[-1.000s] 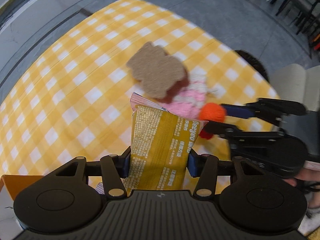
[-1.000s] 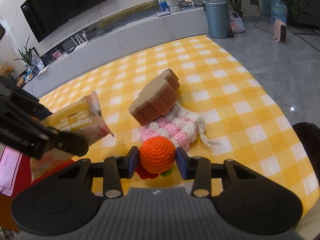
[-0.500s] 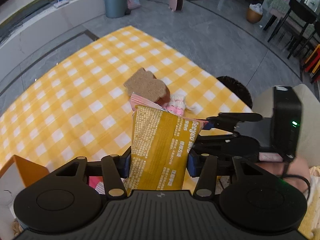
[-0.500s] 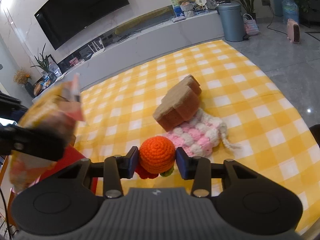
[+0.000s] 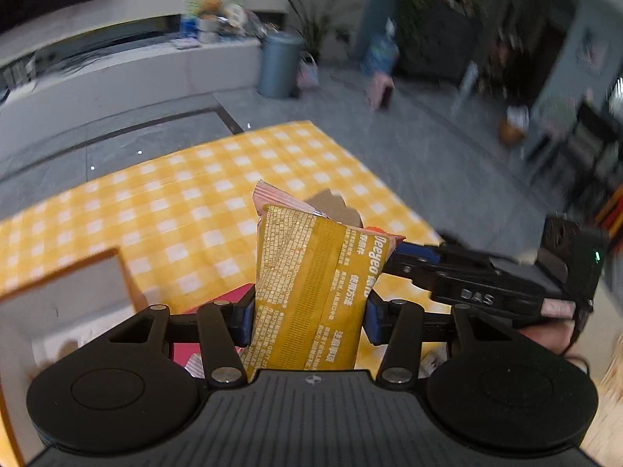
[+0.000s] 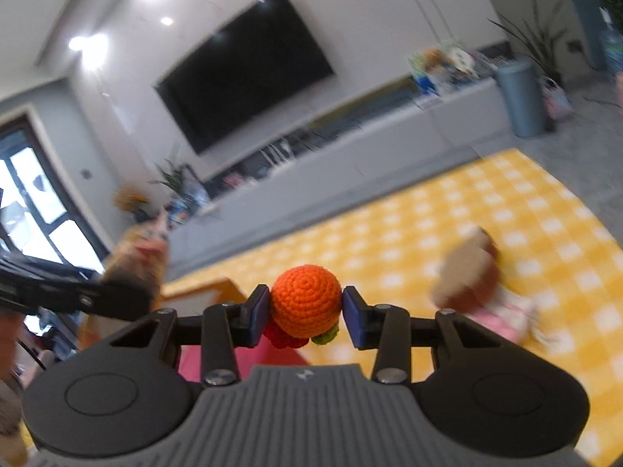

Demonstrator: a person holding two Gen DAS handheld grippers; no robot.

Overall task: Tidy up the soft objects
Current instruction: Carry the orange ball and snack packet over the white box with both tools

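Soft things fill both our grippers. The left gripper [image 5: 309,311] is clamped on a gold packet [image 5: 311,292], which stands upright at the lower middle of the left wrist view, its printed face toward the camera and a pink crimped edge at its top. The right gripper [image 6: 305,311] is clamped on an orange ball [image 6: 305,301] of crochet at the centre of the right wrist view, with red and green knit bits hanging under it.

Behind the packet we see only the brown top of the sponge [image 5: 331,204]; the packet hides the rest. In the right wrist view the same sponge [image 6: 465,272] sits at the right on a pink knit piece [image 6: 502,311], both blurred, on the yellow checked cloth [image 6: 486,210]. The right gripper [image 5: 486,272] reaches in from the right of the left view, its tips hidden behind the packet.

An orange-rimmed box [image 5: 66,295] stands at the lower left of the left view; something pink-red [image 5: 212,311] shows beside it, but we cannot tell whether it lies inside. Farther off are a grey bin [image 5: 278,64], a long white cabinet [image 6: 350,155] and a wall screen [image 6: 245,70].
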